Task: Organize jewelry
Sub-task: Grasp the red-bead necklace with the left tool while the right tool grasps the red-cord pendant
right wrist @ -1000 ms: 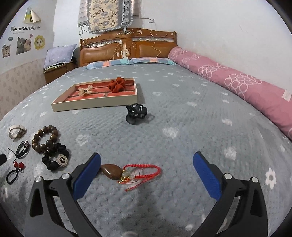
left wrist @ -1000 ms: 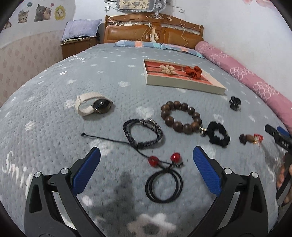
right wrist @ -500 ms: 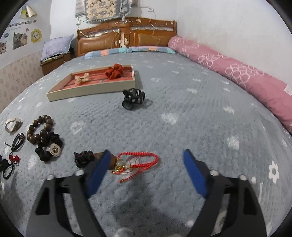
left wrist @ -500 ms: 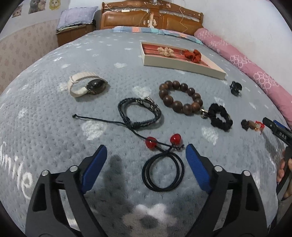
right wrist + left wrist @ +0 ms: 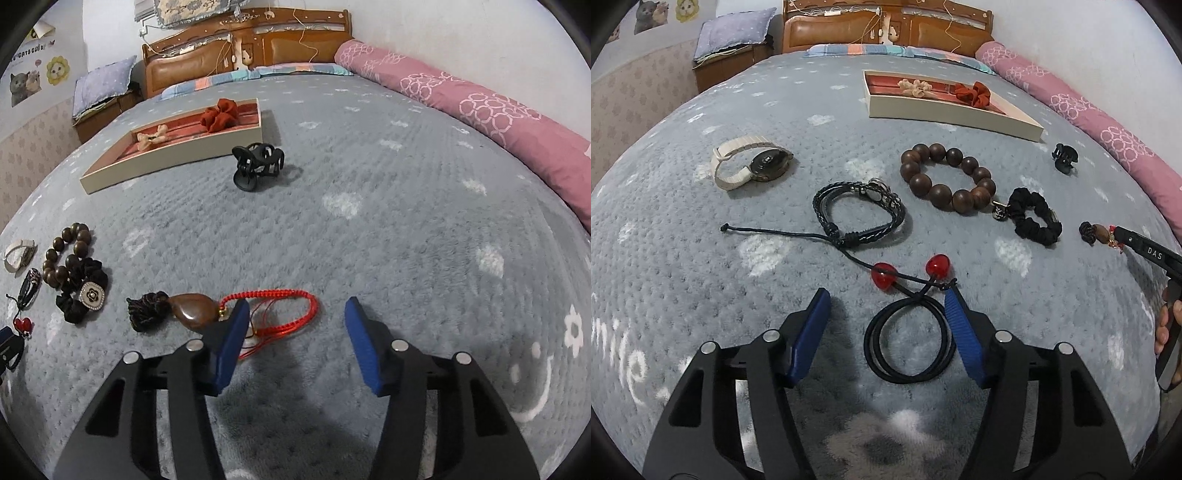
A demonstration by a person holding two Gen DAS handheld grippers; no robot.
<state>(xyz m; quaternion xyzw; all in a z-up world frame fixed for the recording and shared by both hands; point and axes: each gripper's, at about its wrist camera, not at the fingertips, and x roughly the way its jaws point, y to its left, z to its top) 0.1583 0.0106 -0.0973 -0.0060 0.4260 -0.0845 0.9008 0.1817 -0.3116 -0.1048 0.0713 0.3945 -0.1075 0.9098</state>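
In the left wrist view, my left gripper hangs low over a black hair tie with two red heart beads. Its jaws are closing, the loop lies between them, and the right pad is at the loop's edge without squeezing it. In the right wrist view, my right gripper is over a red cord with a brown pendant. Its jaws are closing too. The cord loop lies between them, untouched by the right pad and partly hidden behind the left finger. The cream tray with a red lining stands further up the bed.
On the grey blanket lie a white-strapped watch, a black braided bracelet, a wooden bead bracelet, a black scrunchie and a black claw clip. The tray holds a red scrunchie and a beige flower piece. A pink bolster lines the right side.
Both grippers' jaws have narrowed from wide open. Both have dipped closer to the blanket, so the hair tie and the red cord now sit between the fingers.
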